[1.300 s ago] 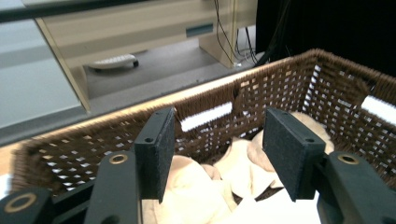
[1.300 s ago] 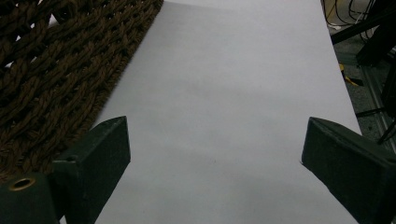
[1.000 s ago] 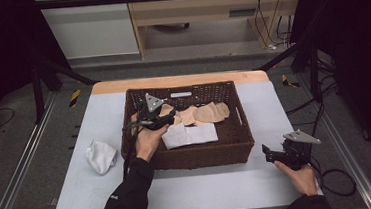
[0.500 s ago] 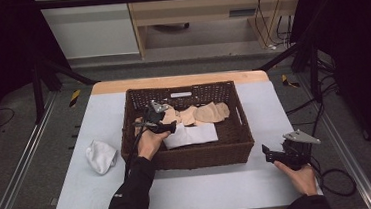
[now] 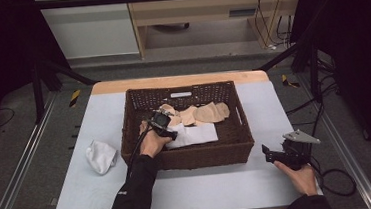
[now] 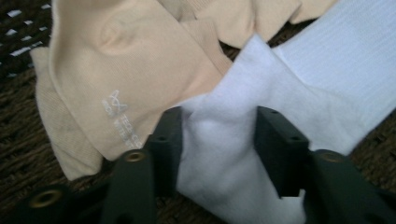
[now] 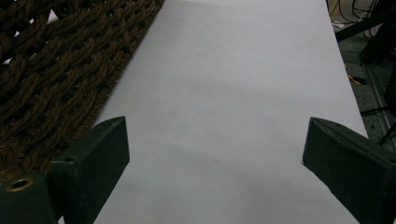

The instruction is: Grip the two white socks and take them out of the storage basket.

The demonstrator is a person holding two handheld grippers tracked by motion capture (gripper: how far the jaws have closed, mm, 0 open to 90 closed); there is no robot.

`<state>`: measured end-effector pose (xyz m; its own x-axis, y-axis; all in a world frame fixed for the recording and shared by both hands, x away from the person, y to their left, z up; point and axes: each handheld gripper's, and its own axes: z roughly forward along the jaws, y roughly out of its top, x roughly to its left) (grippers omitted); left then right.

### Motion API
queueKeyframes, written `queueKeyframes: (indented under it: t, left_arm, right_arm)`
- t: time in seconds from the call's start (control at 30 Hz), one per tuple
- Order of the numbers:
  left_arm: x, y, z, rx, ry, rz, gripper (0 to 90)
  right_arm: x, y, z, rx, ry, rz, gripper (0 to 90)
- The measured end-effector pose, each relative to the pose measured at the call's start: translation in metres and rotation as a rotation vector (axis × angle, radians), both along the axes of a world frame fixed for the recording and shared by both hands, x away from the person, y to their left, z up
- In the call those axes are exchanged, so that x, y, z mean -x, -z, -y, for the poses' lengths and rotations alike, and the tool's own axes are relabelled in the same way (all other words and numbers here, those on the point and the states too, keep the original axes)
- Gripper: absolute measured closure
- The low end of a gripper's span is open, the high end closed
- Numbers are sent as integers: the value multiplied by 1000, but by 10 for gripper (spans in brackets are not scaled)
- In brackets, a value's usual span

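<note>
A brown wicker basket (image 5: pixel 202 156) stands mid-table and holds several beige socks (image 5: pixel 209 112) and a white sock (image 5: pixel 196 134). My left gripper (image 5: pixel 172 133) reaches down into its left part. In the left gripper view its jaws (image 6: pixel 218 116) have just been closing with the white sock (image 6: pixel 219 158) between them. The fabric is bunched against both pads, and a beige sock (image 6: pixel 116 70) lies just to the left. My right gripper (image 5: pixel 266 151) rests low over the table right of the basket, open with only bare tabletop (image 7: pixel 215 126) between its jaws.
A crumpled white cloth (image 5: pixel 101 156) lies on the white tabletop (image 5: pixel 205 188) left of the basket. The basket's woven wall (image 7: pixel 56 70) is close on the left in the right gripper view. Black frame posts and cables stand beyond the table's edges.
My left gripper has sunk lower into the basket, down onto the white sock. The right hand and its gripper have stayed where they were.
</note>
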<state>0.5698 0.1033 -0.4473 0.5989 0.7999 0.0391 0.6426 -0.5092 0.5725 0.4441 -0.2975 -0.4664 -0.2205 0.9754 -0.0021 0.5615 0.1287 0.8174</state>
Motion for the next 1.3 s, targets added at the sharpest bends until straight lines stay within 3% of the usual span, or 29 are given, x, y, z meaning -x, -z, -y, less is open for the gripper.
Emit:
queueKeyframes:
  t: [0.13,0.23,0.4,0.47,0.8,0.97,1.0,1.1,1.13,1.17,1.2,1.3]
  left_arm:
    - [2,-4,0,-11,10,-19,759]
    - [4,-7,-1,12,13,-6,860]
    - [6,-14,-3,53,17,44,875]
    - [8,-20,-4,120,8,84,876]
    - [19,-48,-10,314,11,313,878]
    - [29,-67,-13,391,17,424,879]
    - [29,-67,-13,391,17,424,879]
    - [37,-85,-16,443,21,494,879]
    - [37,-85,-16,443,21,494,879]
    - [41,-93,-17,472,23,524,879]
    - [41,-93,-17,472,23,524,879]
    - [48,-108,-22,520,21,572,880]
  right_arm:
    - [0,0,0,1,0,0,75]
    - [0,0,0,0,1,1,75]
    - [0,0,1,-1,2,2,75]
    - [1,-1,0,-2,3,2,75]
    - [0,0,1,2,5,3,75]
    - [0,-1,1,1,5,4,75]
    - [0,-1,1,1,5,4,75]
    - [0,-1,1,2,5,5,75]
    - [0,-1,1,2,5,5,75]
    - [0,-1,1,3,5,5,76]
    - [0,-1,1,3,5,5,76]
    - [0,-1,1,3,5,5,76]
